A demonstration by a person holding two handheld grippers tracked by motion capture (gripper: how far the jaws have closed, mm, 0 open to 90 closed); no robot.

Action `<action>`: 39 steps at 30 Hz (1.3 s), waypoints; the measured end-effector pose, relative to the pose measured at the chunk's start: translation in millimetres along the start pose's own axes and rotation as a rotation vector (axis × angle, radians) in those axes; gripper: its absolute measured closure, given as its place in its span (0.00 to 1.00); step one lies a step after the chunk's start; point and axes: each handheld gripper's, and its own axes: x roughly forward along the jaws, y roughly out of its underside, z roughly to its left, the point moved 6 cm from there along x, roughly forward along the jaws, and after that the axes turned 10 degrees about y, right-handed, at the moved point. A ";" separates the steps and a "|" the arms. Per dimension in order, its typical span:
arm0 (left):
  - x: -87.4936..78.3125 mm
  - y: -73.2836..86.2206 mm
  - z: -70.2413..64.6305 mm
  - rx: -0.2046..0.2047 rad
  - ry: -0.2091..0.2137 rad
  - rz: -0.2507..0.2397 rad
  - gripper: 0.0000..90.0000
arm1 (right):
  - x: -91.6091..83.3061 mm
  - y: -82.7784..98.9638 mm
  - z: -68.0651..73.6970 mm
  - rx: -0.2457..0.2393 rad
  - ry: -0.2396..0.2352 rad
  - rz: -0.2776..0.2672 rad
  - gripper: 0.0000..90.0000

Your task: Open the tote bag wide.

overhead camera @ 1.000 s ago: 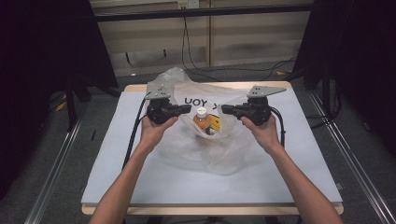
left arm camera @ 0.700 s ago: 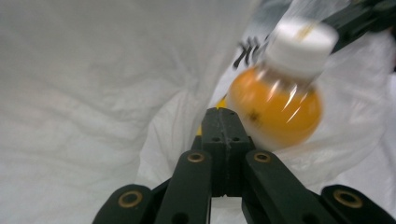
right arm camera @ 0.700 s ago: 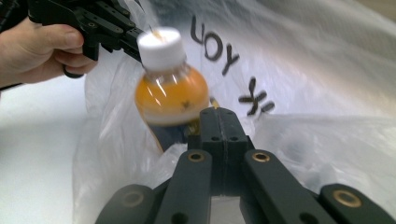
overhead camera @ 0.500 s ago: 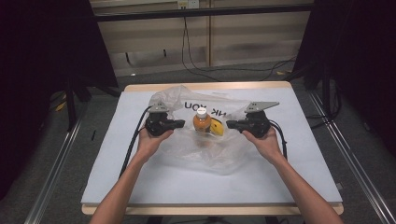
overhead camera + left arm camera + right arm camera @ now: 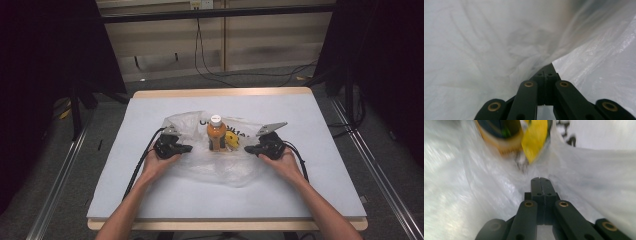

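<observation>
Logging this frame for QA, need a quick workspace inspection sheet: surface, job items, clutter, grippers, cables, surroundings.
Surface: table with a pale blue-grey top and wood edge, flat.
Job's things: clear plastic bag spread at centre; orange bottle with white cap upright inside it; yellow item beside the bottle.
Clutter: nothing seen.
Grippers: left gripper and right gripper hand-held low at the bag's two sides, jaws shut on bag film.
Cables: one black cable trails from each gripper; more cables on the floor behind.
Surroundings: dark curtains both sides, metal rails along the table.
</observation>
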 end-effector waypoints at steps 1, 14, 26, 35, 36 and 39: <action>0.0 0.0 0.0 0.000 0.000 0.000 1.00 | 0.0 0.0 0.0 0.000 0.000 0.000 1.00; -19.0 10.1 -9.9 -0.014 0.021 -0.072 1.00 | -9.3 -0.4 2.7 -0.002 0.005 -0.010 1.00; -58.6 -11.5 -60.1 0.081 0.083 -0.208 1.00 | -50.3 -33.6 8.7 0.025 -0.021 -0.189 1.00; -111.7 -38.0 -80.5 0.145 0.107 -0.369 1.00 | -75.0 -56.9 8.6 0.036 -0.032 -0.280 1.00; -115.4 -44.9 -81.8 0.156 0.112 -0.379 1.00 | -75.4 -59.8 7.7 0.038 -0.032 -0.285 1.00; -124.0 -67.7 -88.7 0.201 0.122 -0.425 1.00 | -73.6 -70.9 6.5 0.040 -0.032 -0.297 1.00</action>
